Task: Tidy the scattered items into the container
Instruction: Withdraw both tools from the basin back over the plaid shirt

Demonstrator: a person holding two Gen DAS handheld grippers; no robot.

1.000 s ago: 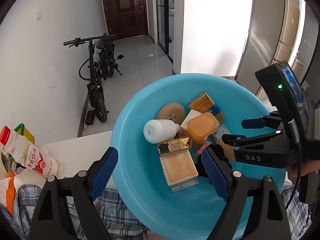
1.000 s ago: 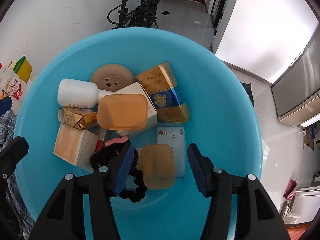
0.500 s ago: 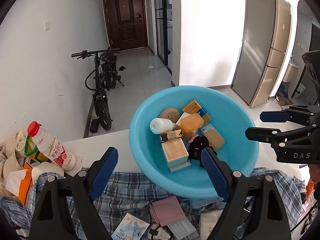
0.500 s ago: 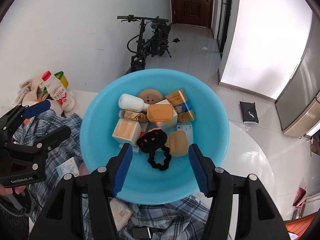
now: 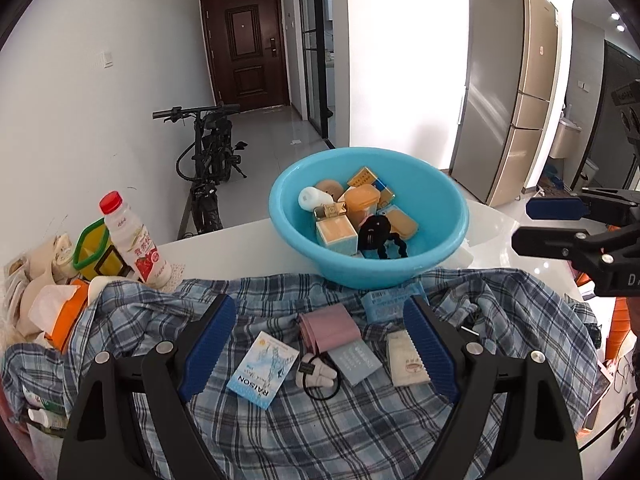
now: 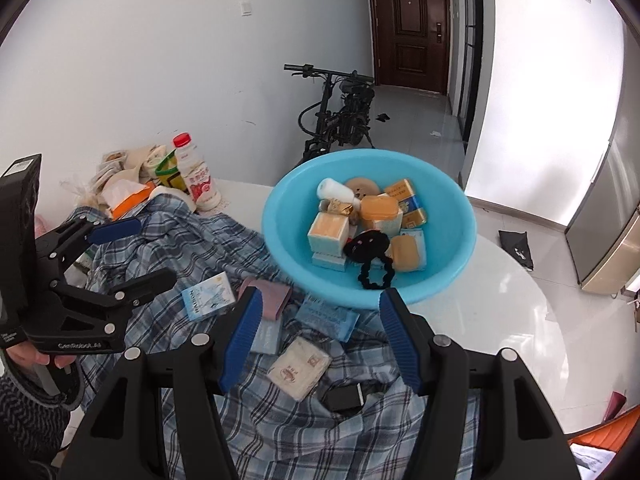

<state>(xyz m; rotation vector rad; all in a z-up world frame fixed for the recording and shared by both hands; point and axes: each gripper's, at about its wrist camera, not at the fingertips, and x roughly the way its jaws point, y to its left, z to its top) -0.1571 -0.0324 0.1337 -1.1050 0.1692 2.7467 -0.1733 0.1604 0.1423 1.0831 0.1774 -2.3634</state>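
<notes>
A blue basin [image 5: 444, 204] [image 6: 452, 204] stands on the white table and holds several boxes, a white bottle, soap cases and a black hair tie [image 5: 378, 234] [image 6: 370, 250]. Loose items lie on a plaid shirt [image 5: 320, 432] [image 6: 280, 420] in front of it: a blue-white RAISON box [image 5: 262, 368] [image 6: 208, 296], a pink wallet [image 5: 330, 326], a tissue packet [image 5: 406, 358] [image 6: 300, 366], a small hair tie [image 5: 320, 378]. My left gripper [image 5: 318, 346] is open and empty above the shirt. My right gripper [image 6: 320, 334] is open and empty in front of the basin.
A red-capped drink bottle [image 5: 132, 240] [image 6: 196, 174] and snack bags [image 5: 48, 304] stand at the table's left. A black object [image 6: 342, 396] lies on the shirt. A bicycle [image 5: 206, 168] leans by the wall beyond the table. A fridge [image 5: 508, 92] stands at the right.
Both grippers have drawn back and up from inside the basin to over the shirt. The black hair tie now lies in the basin.
</notes>
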